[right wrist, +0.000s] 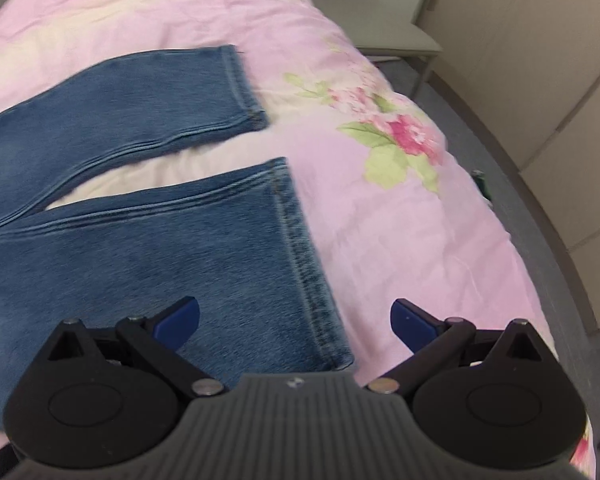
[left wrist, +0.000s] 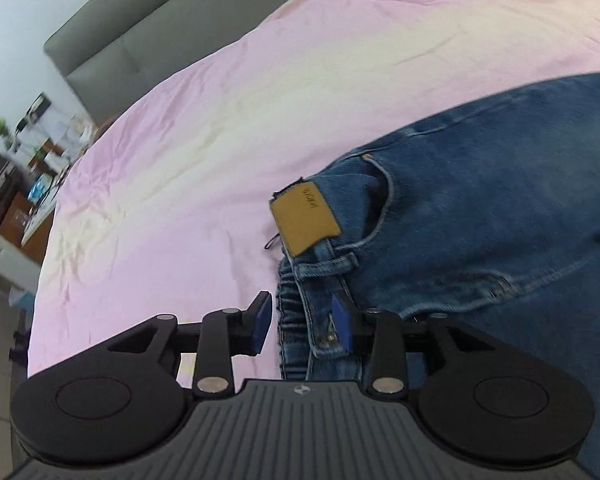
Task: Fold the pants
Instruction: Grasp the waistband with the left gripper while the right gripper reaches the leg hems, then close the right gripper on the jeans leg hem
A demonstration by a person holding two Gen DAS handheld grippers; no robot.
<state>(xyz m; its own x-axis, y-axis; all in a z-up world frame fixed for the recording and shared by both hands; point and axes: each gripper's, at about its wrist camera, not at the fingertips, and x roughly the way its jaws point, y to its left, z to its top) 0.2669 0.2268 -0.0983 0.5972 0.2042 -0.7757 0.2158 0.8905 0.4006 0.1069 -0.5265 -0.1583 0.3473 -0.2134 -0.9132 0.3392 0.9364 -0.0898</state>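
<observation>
Left gripper [left wrist: 303,325] half-open astride jeans [left wrist: 480,200] waistband [left wrist: 300,320].

The jeans [left wrist: 500,200] are mid-blue denim with paler stitching and a tan patch [left wrist: 304,220] at the waist. The bedsheet [right wrist: 400,220] is pink and cream — with pink flowers [right wrist: 412,136] and green leaves. Gripper pads [right wrist: 176,320] are blue.

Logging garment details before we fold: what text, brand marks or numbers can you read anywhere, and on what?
Tan waistband patch on the jeans: one short stamped word, too blurred to read.
Small emblem on each claw's body, left view and right view: a symbol, no letters.
Nothing else readable; the bedsheet shows only flowers.
</observation>
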